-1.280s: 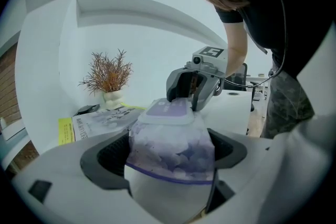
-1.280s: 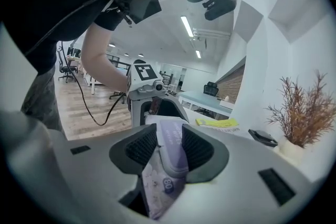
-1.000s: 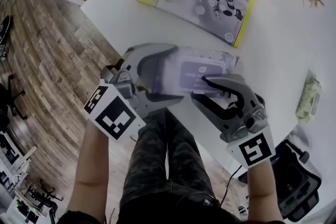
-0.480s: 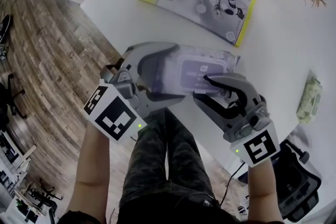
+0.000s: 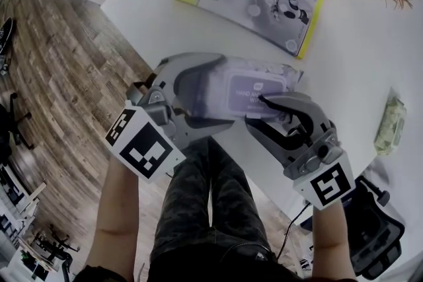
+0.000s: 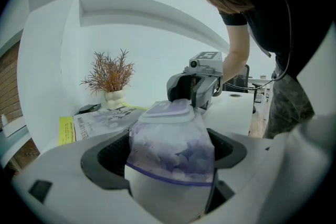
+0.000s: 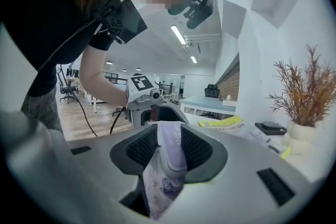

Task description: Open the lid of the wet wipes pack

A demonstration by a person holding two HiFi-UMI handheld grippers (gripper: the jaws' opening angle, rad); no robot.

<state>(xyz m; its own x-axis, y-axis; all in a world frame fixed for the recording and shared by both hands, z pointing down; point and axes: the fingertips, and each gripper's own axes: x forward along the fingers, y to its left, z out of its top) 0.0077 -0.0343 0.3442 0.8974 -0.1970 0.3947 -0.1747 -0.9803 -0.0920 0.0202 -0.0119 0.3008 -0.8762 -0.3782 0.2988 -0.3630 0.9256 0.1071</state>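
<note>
Shifted slightly right since a second ago, the right gripper (image 5: 259, 108) pinches the lid (image 5: 254, 89) edge at centre frame while the left gripper (image 5: 220, 90) clamps the pack (image 5: 281, 70) above the table (image 5: 344, 56) edge; lid looks barely raised.

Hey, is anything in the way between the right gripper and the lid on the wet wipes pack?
Nothing visible. The right gripper has its jaws pinched on the lid, and the left gripper clamps the wet wipes pack.
</note>
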